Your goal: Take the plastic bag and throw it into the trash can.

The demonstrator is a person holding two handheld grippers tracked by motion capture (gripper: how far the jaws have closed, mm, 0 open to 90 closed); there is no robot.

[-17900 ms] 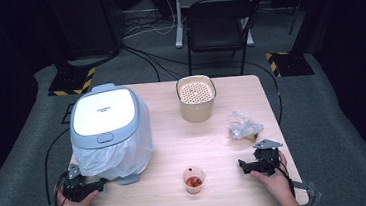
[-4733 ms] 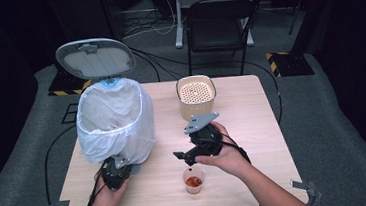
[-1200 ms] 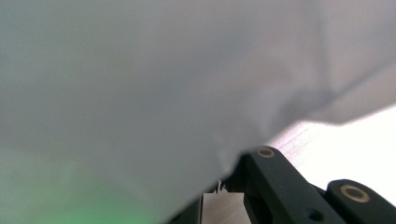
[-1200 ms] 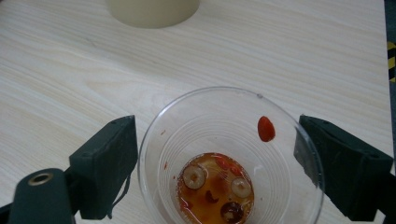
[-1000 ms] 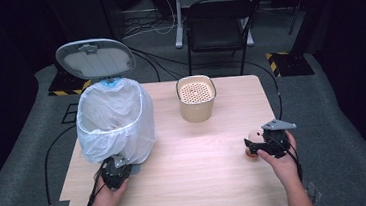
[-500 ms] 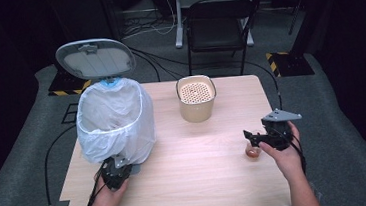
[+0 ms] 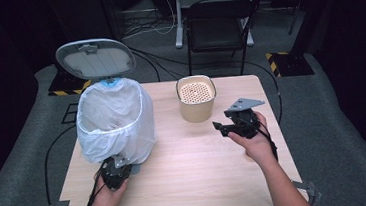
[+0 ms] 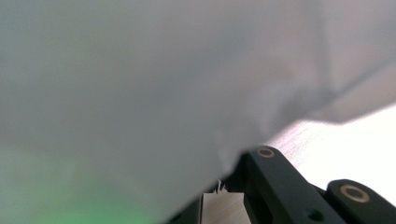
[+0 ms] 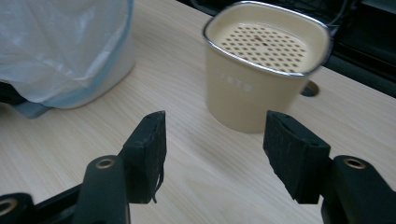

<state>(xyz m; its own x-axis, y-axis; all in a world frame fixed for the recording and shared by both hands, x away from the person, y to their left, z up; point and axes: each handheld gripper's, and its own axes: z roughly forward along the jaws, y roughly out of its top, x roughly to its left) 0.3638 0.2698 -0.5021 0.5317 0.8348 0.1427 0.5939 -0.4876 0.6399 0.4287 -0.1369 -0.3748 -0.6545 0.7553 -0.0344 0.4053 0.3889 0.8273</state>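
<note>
Left gripper [image 7: 114, 173] clamped at the foot of the white bag-lined bin [image 7: 115, 121], likely on its pedal to hold the grey lid [image 7: 95, 58] up.

Right gripper [image 7: 233, 125] hangs empty over the pale wooden surface [image 7: 196, 167], jaws just closing on nothing, facing the cream perforated-top canister [image 9: 266, 65]. Beyond: a black chair [image 7: 219, 24], cables, dark carpet.

A light wooden table [image 7: 187, 173] is standing on grey carpet. A bin lined with a white bag [image 7: 115, 121], its lid raised, is sitting at about nine o'clock from the table's middle. A cream container with a perforated top [image 7: 196, 99] is sitting at about twelve o'clock.
</note>
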